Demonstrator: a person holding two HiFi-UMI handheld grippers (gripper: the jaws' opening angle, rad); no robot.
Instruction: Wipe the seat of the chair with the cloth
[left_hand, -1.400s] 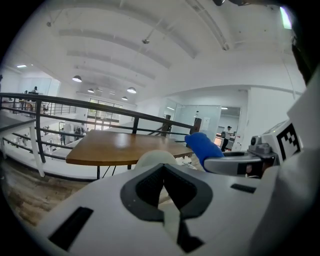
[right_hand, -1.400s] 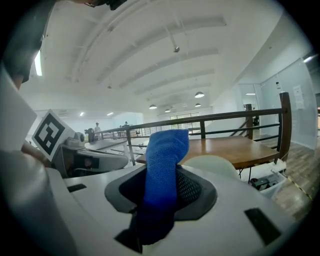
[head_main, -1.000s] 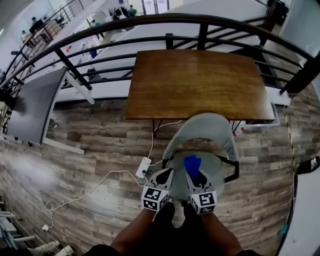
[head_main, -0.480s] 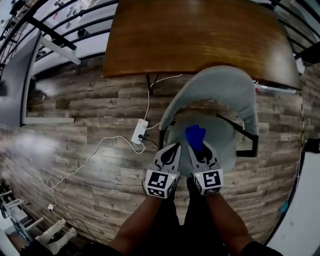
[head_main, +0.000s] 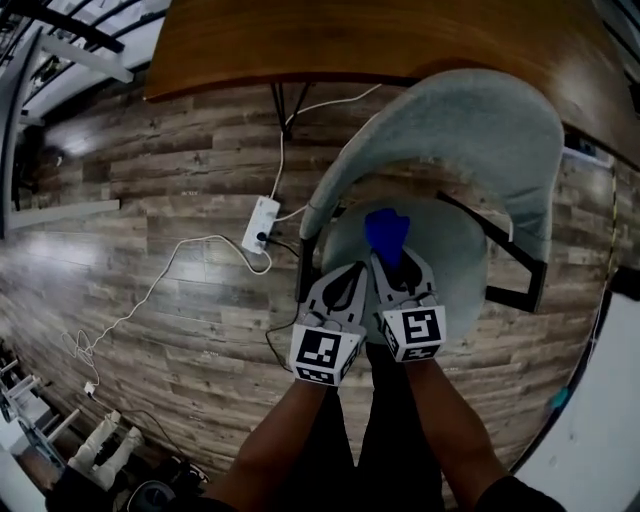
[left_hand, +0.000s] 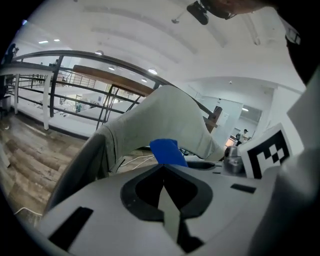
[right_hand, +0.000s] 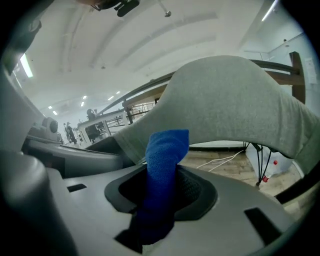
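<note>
The chair (head_main: 450, 130) looms closer as the right gripper (head_main: 388, 262) carries the cloth (head_main: 385, 230) further over its seat (head_main: 452, 268).

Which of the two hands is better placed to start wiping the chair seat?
The right. The right gripper is shut on the blue cloth, over the grey seat; the left gripper is shut and empty.
</note>
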